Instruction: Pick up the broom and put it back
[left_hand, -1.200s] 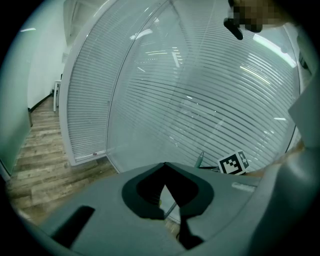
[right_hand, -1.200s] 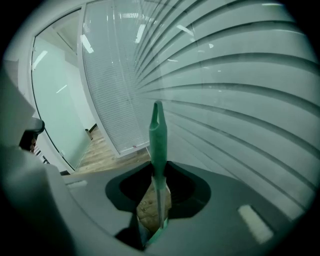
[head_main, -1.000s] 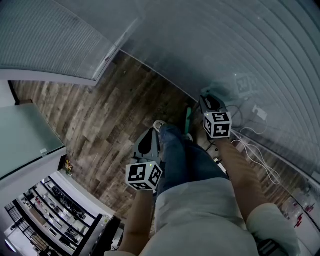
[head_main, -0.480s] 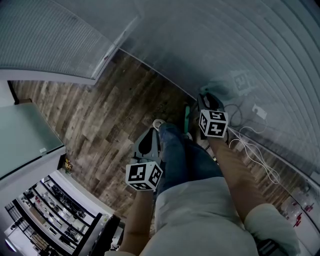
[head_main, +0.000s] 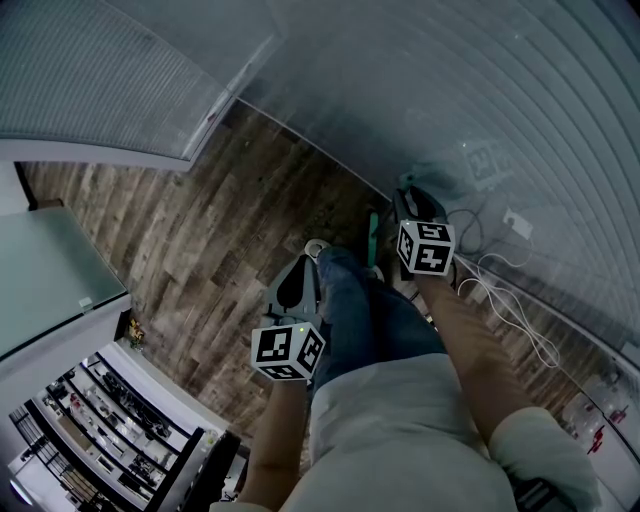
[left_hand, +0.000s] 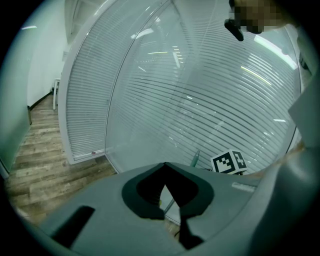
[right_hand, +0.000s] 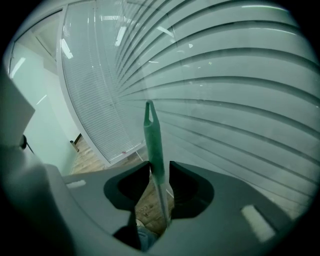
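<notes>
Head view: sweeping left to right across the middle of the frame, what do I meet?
First the left gripper → green broom handle → right gripper, its jaws have just been opening, that handle between them → white cables.

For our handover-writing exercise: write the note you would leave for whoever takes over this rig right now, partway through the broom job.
Left tongs: shut, nothing in them.
Right tongs: have just been opening, then closing slightly. They are now open around the broom handle, with a gap at one side.
Broom: handle upright by the glass wall; its head is out of sight.
Done: broom appears to be set back at the wall.
Left: check that it stands, then draw the right tongs clear.
</notes>
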